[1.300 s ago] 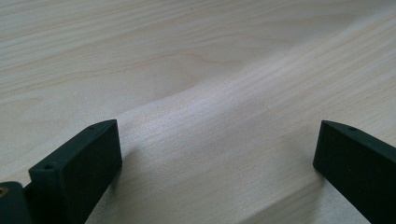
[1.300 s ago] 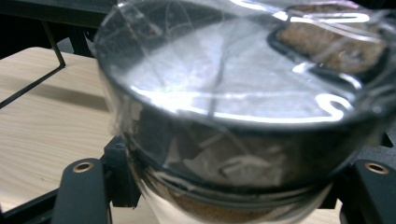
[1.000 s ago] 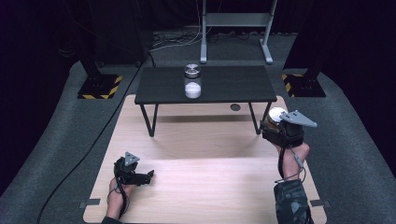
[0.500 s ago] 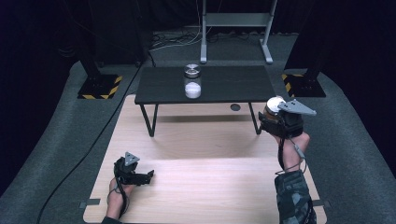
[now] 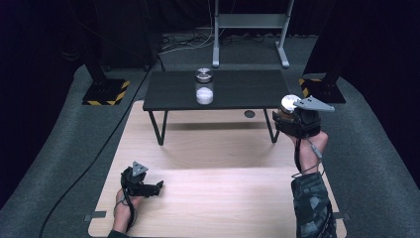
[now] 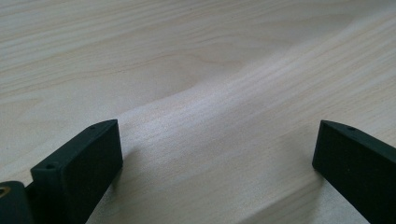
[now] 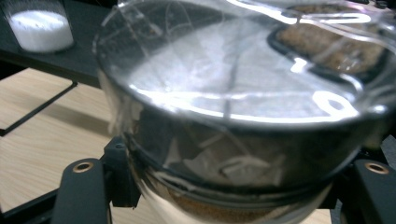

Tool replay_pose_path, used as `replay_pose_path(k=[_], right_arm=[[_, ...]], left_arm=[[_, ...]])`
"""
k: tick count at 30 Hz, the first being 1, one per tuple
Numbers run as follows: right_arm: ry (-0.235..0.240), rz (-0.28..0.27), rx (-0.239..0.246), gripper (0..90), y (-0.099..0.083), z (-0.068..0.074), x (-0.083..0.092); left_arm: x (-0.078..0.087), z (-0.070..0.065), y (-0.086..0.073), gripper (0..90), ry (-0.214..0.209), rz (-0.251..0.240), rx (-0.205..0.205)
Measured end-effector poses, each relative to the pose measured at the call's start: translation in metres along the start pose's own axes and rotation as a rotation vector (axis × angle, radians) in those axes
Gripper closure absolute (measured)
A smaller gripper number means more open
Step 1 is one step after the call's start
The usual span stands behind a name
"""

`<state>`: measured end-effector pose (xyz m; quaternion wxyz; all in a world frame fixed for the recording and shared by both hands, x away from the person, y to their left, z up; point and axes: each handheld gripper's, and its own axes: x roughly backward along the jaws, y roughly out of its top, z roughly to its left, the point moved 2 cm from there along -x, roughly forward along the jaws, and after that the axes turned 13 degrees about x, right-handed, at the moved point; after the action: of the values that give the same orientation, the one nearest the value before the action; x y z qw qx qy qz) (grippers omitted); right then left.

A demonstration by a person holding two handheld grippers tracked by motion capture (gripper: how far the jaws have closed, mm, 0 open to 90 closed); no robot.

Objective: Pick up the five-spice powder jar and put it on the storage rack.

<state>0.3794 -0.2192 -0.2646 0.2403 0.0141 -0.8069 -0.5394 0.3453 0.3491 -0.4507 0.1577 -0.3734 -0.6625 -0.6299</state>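
So the right gripper (image 5: 289,116) is clamped on a metal-lidded glass jar (image 7: 233,116) of brown grains, held up near the black table's (image 5: 237,91) right end. Farther left, another jar (image 5: 204,87) holds white powder. Left gripper (image 5: 148,187) sits spread wide over the wooden board (image 5: 218,193).

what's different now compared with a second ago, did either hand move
The right gripper, shut on a lidded jar of brown material, has risen and drifted toward the right end of the black table. The left gripper stayed open on the wooden board, and the jar of white powder kept its place.
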Motion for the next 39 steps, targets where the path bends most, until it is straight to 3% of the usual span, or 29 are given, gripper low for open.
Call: replay_pose_path(k=[24, 39], right_arm=[[0.025, 0.012, 0.023, 29.6, 0.040, -0.014, -0.018], [0.053, 0.025, -0.015, 29.6, 0.064, -0.022, -0.043]], left_arm=[[0.000, 0.000, 0.000, 1.5, -0.001, 0.000, -0.001], [0.000, 0.000, 0.000, 1.5, -0.005, -0.001, -0.003]])
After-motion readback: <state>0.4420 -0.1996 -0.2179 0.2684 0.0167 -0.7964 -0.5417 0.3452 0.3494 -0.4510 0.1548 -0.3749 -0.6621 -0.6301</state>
